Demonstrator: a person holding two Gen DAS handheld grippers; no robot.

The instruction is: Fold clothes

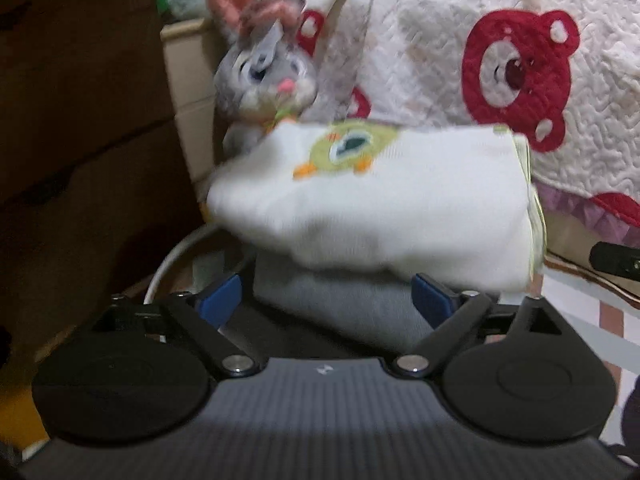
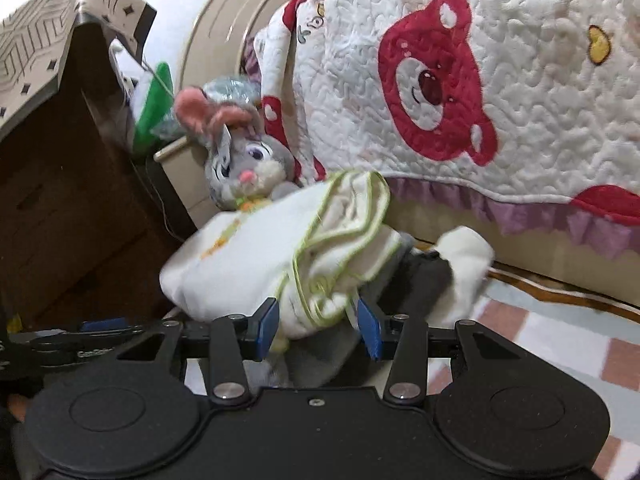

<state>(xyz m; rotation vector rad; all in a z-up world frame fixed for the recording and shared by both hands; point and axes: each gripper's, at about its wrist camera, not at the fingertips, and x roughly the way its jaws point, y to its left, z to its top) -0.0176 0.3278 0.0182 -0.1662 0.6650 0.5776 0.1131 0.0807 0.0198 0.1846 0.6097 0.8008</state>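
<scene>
A folded white garment [image 1: 384,208] with a green bird print and green piping rests on a folded grey garment [image 1: 340,312]. My left gripper [image 1: 328,300] is open, its blue pads wide apart on either side of the grey garment and below the white one, touching neither. In the right wrist view the white garment's [image 2: 248,264] bundled, piped edge sits between the blue pads of my right gripper [image 2: 319,330], which is shut on it. Grey cloth [image 2: 316,364] hangs below that grip.
A grey plush rabbit [image 2: 240,160] sits right behind the garments, against a beige box [image 1: 188,80]. A white quilt with red bears [image 2: 500,80] drapes over the bed on the right. Brown furniture [image 2: 72,220] stands on the left. A pink-and-white checked mat [image 2: 560,344] lies at lower right.
</scene>
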